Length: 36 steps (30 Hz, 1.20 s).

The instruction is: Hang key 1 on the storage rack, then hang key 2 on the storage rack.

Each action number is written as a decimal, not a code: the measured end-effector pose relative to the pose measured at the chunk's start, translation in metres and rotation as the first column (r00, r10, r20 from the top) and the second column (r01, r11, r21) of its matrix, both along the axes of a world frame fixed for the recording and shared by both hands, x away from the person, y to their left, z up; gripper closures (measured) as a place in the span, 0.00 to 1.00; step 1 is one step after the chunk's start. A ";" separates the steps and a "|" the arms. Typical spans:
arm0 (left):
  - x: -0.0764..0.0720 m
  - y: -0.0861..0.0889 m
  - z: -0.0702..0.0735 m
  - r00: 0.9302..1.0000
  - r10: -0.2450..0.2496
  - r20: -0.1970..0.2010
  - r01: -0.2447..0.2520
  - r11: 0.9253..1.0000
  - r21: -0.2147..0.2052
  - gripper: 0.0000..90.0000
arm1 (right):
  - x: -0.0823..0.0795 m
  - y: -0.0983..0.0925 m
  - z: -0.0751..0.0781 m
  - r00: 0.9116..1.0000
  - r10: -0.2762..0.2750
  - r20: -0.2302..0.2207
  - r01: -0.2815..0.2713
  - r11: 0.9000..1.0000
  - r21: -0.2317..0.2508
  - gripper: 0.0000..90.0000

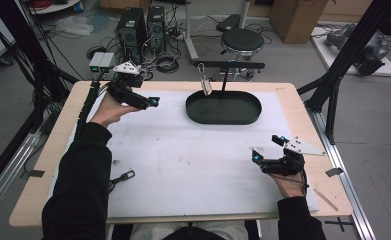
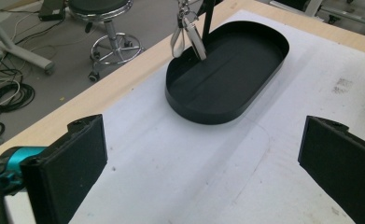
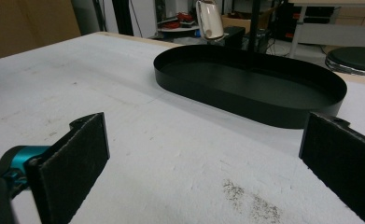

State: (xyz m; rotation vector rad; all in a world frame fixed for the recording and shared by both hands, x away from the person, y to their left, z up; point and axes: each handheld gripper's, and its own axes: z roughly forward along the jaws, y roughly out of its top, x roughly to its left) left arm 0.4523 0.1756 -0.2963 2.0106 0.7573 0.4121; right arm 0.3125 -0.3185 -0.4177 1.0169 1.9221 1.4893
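While both jaws gape wide, empty, a carabiner (image 1: 122, 177) lies near the table's front-left edge, well behind the left gripper (image 1: 150, 102); right gripper (image 1: 267, 148) idles mid-right. Farther off, a careless swing could knock the hanging carabiner (image 1: 204, 82) over the black tray (image 1: 223, 119).

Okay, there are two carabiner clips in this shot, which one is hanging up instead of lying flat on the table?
The silver carabiner hangs from the black stand's crossbar above the black tray. The dark carabiner lies flat on the white mat by the left sleeve.

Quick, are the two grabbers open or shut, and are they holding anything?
Left gripper: open, holding nothing.
Right gripper: open, holding nothing.
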 end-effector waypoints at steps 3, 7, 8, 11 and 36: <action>-0.005 0.005 -0.002 1.000 0.003 -0.002 -0.003 1.000 0.003 0.02 | 0.000 0.000 0.000 1.000 -0.002 -0.002 0.002 1.000 -0.001 0.01; -0.016 0.011 -0.005 1.000 0.006 0.004 -0.006 1.000 0.017 0.02 | 0.000 0.001 0.000 1.000 0.000 -0.003 -0.001 1.000 -0.004 0.01; -0.019 0.013 -0.006 1.000 0.009 0.006 -0.009 1.000 0.025 0.02 | 0.000 0.001 0.000 1.000 0.001 -0.004 -0.001 1.000 -0.003 0.01; -0.029 0.021 -0.010 1.000 0.013 0.006 -0.013 0.999 0.033 0.02 | 0.000 0.000 0.000 1.000 -0.001 -0.004 0.001 1.000 -0.003 0.01; -0.083 0.060 -0.048 0.998 0.053 -0.037 -0.050 0.996 0.079 0.02 | 0.001 0.003 -0.001 1.000 -0.001 -0.009 0.001 1.000 -0.017 0.01</action>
